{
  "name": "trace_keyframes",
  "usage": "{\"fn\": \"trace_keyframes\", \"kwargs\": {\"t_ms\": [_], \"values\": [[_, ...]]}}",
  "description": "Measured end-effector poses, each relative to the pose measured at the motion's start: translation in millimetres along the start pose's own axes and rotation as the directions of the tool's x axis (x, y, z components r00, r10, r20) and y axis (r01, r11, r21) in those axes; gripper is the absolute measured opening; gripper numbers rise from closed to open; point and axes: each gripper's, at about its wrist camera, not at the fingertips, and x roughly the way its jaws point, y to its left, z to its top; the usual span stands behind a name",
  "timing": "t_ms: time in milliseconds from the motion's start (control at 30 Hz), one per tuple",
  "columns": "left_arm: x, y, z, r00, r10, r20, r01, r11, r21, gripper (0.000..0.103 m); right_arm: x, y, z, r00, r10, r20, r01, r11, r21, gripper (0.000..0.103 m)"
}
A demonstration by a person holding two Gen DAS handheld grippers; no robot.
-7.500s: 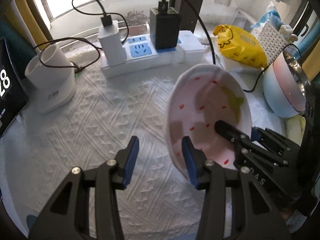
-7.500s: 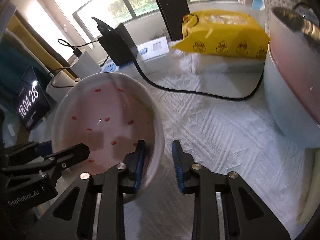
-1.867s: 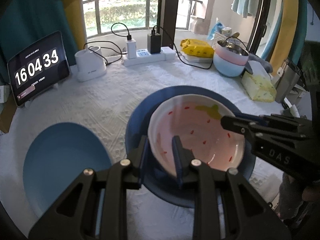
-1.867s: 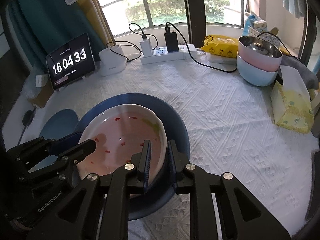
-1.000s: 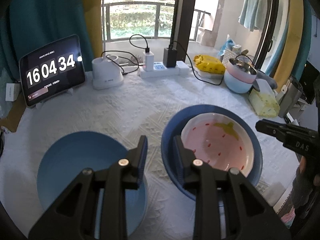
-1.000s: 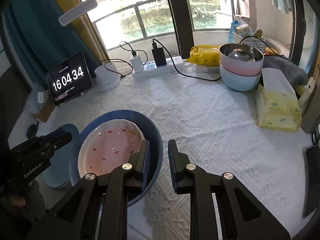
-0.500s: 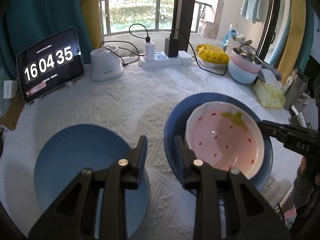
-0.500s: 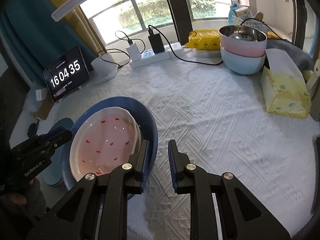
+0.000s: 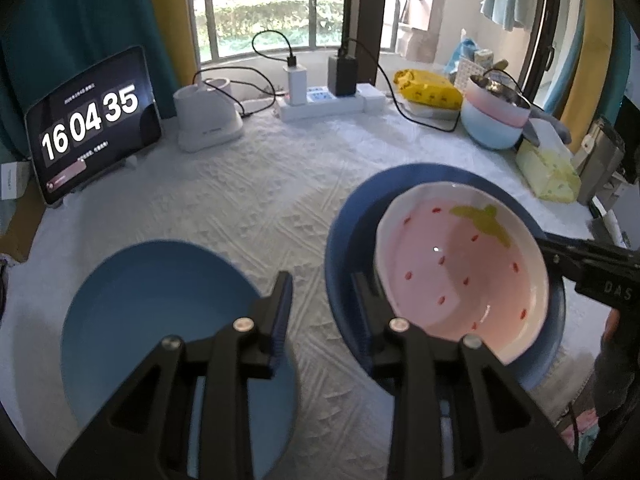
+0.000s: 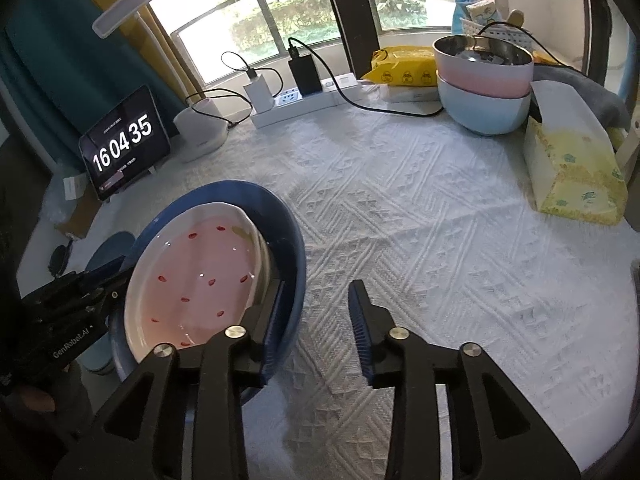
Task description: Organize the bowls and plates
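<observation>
In the lower right of my left view the pink bowl (image 9: pixel 460 272) sits nested in the dark blue bowl (image 9: pixel 344 240); 1 lighter blue plate (image 9: pixel 160 320) lies lower left. My left gripper (image 9: pixel 322 312) straddles the dark blue rim at a narrow gap, apparently not clamped. My right gripper (image 10: pixel 316 316) has just been opening, its 2 jaws now fairly wide around the opposite rim, pads clear. These look like glazed ceramic: stiff, heavy, slick, breakable. I'd pinch the thick rim on both sides, squarely.
</observation>
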Motion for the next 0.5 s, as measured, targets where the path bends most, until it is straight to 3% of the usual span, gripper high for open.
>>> {"fn": "trace_keyframes", "kwargs": {"t_ms": [133, 200, 367, 500], "values": [[2.6, 3.7, -0.2, 1.000, -0.002, -0.003, 0.002, 1.000, -0.019, 0.035, 0.7, -4.0, 0.1, 1.000, -0.015, -0.001, 0.015, 1.000, 0.006, 0.050], [3.5, 3.3, -0.7, 1.000, 0.025, 0.003, -0.025, 1.000, -0.014, 0.045, 0.9, -6.3, -0.7, 1.000, -0.026, 0.006, 0.026, 1.000, 0.011, 0.055], [8.9, 9.0, -1.1, 0.999, 0.054, 0.000, -0.054, 0.998, -0.041, 0.057, 3.9, -15.6, -1.5, 0.999, -0.050, 0.015, 0.049, 0.998, 0.050, 0.073], [12.5, 15.4, -1.9, 0.999, 0.052, 0.000, -0.052, 0.997, -0.056, 0.068, 5.6, -20.4, -2.3, 0.999, -0.047, 0.020, 0.046, 0.996, 0.071, 0.079]]}}
